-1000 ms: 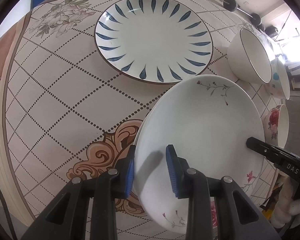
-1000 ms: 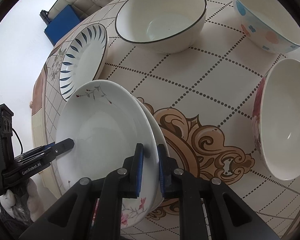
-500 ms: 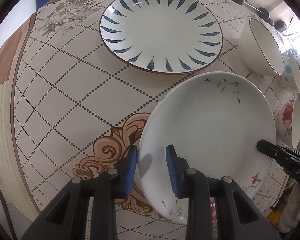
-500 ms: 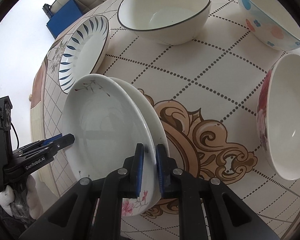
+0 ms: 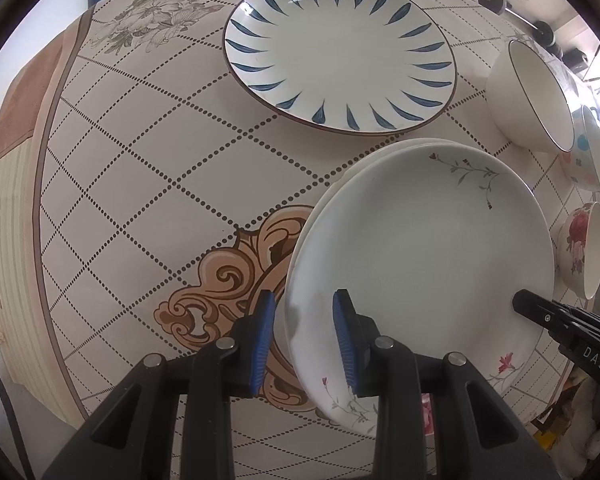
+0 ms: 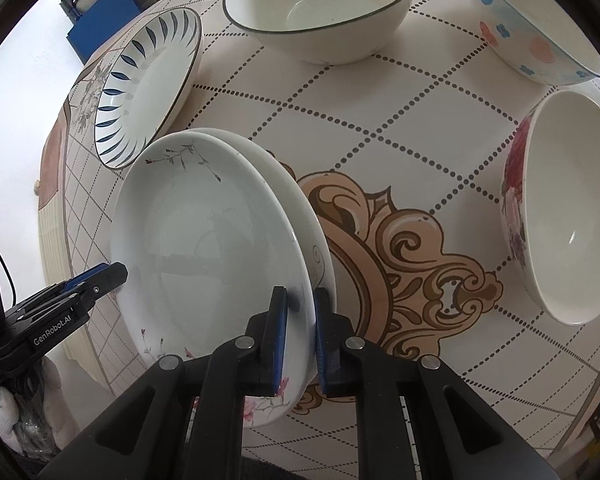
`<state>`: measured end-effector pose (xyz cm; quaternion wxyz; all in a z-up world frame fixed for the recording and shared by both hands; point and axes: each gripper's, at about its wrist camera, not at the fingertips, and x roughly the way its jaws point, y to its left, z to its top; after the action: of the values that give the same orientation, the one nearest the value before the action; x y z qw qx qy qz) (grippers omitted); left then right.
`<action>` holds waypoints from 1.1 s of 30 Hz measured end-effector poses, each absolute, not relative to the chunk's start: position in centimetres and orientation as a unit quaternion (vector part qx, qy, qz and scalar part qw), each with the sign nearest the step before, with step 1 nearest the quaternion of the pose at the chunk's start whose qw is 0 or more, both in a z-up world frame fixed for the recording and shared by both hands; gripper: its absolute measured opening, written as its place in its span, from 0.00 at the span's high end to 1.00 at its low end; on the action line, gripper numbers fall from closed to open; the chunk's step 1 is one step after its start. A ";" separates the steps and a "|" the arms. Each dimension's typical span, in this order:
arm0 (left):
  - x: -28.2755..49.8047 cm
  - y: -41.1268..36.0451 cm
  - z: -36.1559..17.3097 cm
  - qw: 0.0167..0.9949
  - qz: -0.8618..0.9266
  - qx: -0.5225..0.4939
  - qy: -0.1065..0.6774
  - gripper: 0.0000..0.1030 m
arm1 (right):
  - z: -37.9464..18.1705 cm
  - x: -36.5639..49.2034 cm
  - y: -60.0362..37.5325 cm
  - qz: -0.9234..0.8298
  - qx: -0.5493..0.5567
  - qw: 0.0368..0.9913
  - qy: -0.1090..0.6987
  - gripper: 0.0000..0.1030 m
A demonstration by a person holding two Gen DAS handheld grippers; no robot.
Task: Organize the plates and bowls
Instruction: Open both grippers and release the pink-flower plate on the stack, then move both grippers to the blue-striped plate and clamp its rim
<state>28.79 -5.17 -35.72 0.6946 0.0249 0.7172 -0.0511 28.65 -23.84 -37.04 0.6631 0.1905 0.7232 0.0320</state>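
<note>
Right tool clamps top floral plate; left tool straddles its opposite rim, narrow but apparently not gripping. Risk: one-sided hold lets it tilt onto lower plate mid-counter.

Right gripper fingers nearly closed; left gripper fingers parted (pointing down).

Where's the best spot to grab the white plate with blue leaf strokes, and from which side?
Grip the raised rim of the white plate with blue leaf strokes at its near-left edge, coming from above, one finger inside and one outside. It lies flat, and that side faces bare tablecloth, clear of the bowls.
</note>
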 end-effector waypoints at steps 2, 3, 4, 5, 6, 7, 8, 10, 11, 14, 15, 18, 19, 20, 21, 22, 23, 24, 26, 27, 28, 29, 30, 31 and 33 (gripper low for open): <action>28.4 -5.0 -35.5 0.695 -0.048 0.027 0.717 0.73 | -37.0 28.7 -23.6 0.026 0.187 0.662 0.725 0.85; 28.1 -5.0 -35.4 0.696 -0.048 0.027 0.716 0.73 | -37.0 28.7 -23.5 0.022 0.186 0.661 0.727 0.85; 27.9 -5.0 -35.2 0.696 -0.047 0.028 0.716 0.73 | -37.0 28.7 -23.4 0.019 0.187 0.660 0.728 0.85; 27.7 -4.9 -35.1 0.696 -0.046 0.028 0.716 0.73 | -37.0 28.7 -23.3 0.015 0.188 0.658 0.729 0.85; 27.5 -5.0 -34.9 0.697 -0.048 0.025 0.715 0.73 | -37.0 28.8 -23.2 0.012 0.189 0.654 0.732 0.85; 27.4 -4.9 -34.7 0.697 -0.049 0.023 0.715 0.73 | -37.1 28.8 -23.1 0.008 0.190 0.651 0.735 0.85; 27.2 -5.0 -34.5 0.697 -0.050 0.021 0.715 0.73 | -37.1 28.8 -23.0 0.006 0.191 0.647 0.738 0.85; 27.0 -4.8 -34.1 0.697 -0.053 0.014 0.715 0.73 | -37.2 28.7 -23.1 0.005 0.198 0.641 0.742 0.83; 26.9 -4.7 -34.0 0.697 -0.054 0.012 0.715 0.73 | -37.3 28.6 -23.1 0.006 0.205 0.638 0.742 0.82; 26.7 -4.4 -33.3 0.700 -0.056 0.009 0.712 0.73 | -37.6 28.2 -23.6 0.008 0.231 0.629 0.742 0.80; 26.8 -4.3 -33.1 0.700 -0.057 0.009 0.711 0.73 | -37.7 28.1 -23.8 0.009 0.242 0.624 0.743 0.79; 27.0 -4.1 -32.7 0.701 -0.058 0.011 0.711 0.73 | -38.0 27.7 -24.4 0.014 0.270 0.614 0.742 0.78; 27.0 -4.0 -32.7 0.700 -0.058 0.011 0.711 0.73 | -38.0 27.6 -24.6 0.015 0.274 0.611 0.742 0.78; 27.2 -4.2 -32.7 0.699 -0.058 0.009 0.712 0.73 | -38.0 27.5 -24.7 0.014 0.278 0.609 0.743 0.78; 27.4 -4.3 -32.9 0.698 -0.059 0.008 0.713 0.73 | -37.9 27.4 -24.9 0.013 0.281 0.607 0.744 0.78; 27.7 -4.5 -33.0 0.697 -0.059 0.007 0.714 0.73 | -37.9 27.3 -25.1 0.011 0.283 0.604 0.745 0.78; 27.8 -4.4 -33.0 0.697 -0.059 0.006 0.715 0.73 | -37.9 27.3 -25.3 0.008 0.282 0.602 0.747 0.78; 27.7 -4.4 -32.9 0.697 -0.060 0.005 0.714 0.73 | -38.0 27.2 -25.6 0.006 0.283 0.600 0.748 0.78; 27.9 -4.4 -32.7 0.696 -0.060 0.001 0.715 0.73 | -38.2 27.0 -26.2 0.008 0.301 0.593 0.747 0.78; 28.1 -4.3 -32.6 0.697 -0.060 -0.002 0.715 0.73 | -38.2 26.9 -26.5 0.008 0.308 0.590 0.747 0.78; 28.3 -4.1 -32.4 0.697 -0.061 -0.005 0.714 0.73 | -38.1 26.8 -26.7 0.006 0.312 0.590 0.745 0.78; 28.6 -3.9 -32.3 0.698 -0.061 -0.008 0.713 0.73 | -37.9 26.7 -27.0 0.007 0.313 0.593 0.742 0.78; 29.0 -3.8 -32.1 0.699 -0.063 -0.013 0.712 0.73 | -37.6 26.8 -27.1 0.009 0.311 0.596 0.740 0.78; 29.4 -3.6 -31.9 0.701 -0.066 -0.018 0.710 0.73 | -37.2 27.0 -27.3 0.010 0.309 0.600 0.737 0.77; 30.6 -3.4 -31.3 0.705 -0.073 -0.025 0.705 0.72 | -36.0 27.8 -27.5 0.018 0.306 0.616 0.726 0.72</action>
<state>30.57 -3.40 -31.29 0.7046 -0.0252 0.7054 -0.0730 27.78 -27.50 -36.03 0.6160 0.3064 0.7255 0.0175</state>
